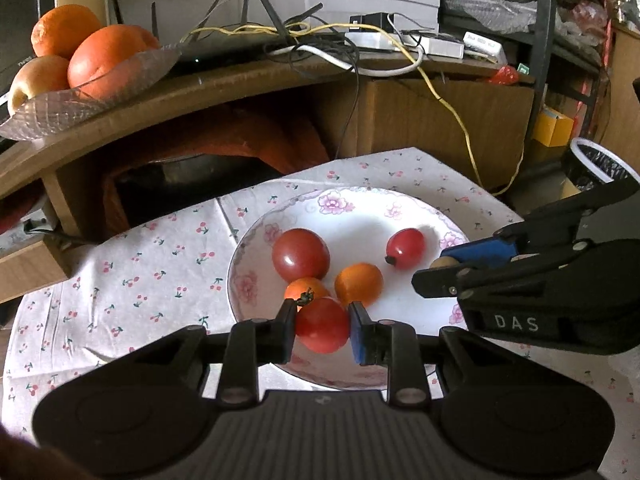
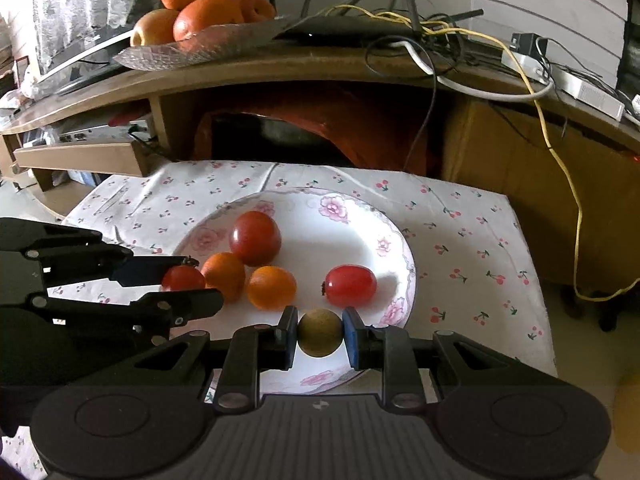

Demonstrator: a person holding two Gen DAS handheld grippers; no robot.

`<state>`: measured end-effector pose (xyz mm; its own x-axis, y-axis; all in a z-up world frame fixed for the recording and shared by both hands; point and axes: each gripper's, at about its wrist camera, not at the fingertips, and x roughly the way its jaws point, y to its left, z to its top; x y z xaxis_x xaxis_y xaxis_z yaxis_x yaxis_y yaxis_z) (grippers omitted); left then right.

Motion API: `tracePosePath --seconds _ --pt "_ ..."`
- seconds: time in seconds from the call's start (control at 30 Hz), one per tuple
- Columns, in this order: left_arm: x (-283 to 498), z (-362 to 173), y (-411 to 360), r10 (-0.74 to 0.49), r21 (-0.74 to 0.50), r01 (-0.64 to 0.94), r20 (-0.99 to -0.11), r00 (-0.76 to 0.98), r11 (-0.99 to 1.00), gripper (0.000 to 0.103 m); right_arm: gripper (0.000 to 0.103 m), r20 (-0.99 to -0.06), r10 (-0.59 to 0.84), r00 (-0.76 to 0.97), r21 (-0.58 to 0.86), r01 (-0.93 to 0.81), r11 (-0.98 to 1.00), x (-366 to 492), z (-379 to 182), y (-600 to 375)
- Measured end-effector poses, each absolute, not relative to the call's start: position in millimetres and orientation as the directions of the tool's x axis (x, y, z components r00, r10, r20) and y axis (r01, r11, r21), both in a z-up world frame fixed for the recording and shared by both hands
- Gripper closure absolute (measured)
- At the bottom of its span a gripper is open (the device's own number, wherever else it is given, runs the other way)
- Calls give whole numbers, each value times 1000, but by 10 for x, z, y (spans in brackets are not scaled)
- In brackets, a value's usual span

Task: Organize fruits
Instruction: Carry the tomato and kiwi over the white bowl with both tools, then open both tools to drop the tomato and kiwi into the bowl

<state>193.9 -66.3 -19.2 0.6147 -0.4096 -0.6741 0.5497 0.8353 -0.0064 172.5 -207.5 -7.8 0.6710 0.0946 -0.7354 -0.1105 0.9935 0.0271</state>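
A white flowered plate point(image 1: 404, 208) point(image 2: 360, 216) sits on a cherry-print cloth. On it lie a large red tomato point(image 1: 301, 255) point(image 2: 255, 238), two small orange fruits point(image 1: 358, 284) point(image 2: 271, 288) and an oval red tomato point(image 1: 406, 248) point(image 2: 351, 285). My left gripper point(image 1: 322, 326) point(image 2: 188, 280) is shut on a small red tomato point(image 1: 322, 325) point(image 2: 182, 279) over the plate's near-left part. My right gripper point(image 2: 320, 333) point(image 1: 444, 268) is shut on a small brown-green round fruit point(image 2: 320, 333) over the plate's near edge.
A glass dish point(image 1: 80, 100) point(image 2: 192, 52) of oranges and an apple stands on the wooden shelf behind. Cables, a router and power bricks point(image 1: 400, 40) clutter the shelf. A black bin point(image 1: 596, 168) stands at right. The cloth point(image 1: 140, 272) extends left of the plate.
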Motion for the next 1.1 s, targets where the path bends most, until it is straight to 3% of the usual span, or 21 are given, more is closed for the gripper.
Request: tracePosePath --seconds 0.13,0.2,0.57,1.1 --pt "1947 -203 -668 -410 -12 550 -680 608 835 70 78 -731 87 677 27 -98 995 1724 -72 -2089" --pt "1944 -203 -676 -407 -7 550 -681 609 835 70 72 -727 86 681 29 -95 995 1719 -60 -2086" --pt "1968 -145 -667 -404 -31 526 -678 614 850 62 70 -720 78 690 38 -74 997 1708 -35 -2134" --pt "1928 -57 -578 -366 -14 478 -663 653 878 62 69 -706 63 706 25 -64 998 1649 25 -2124"
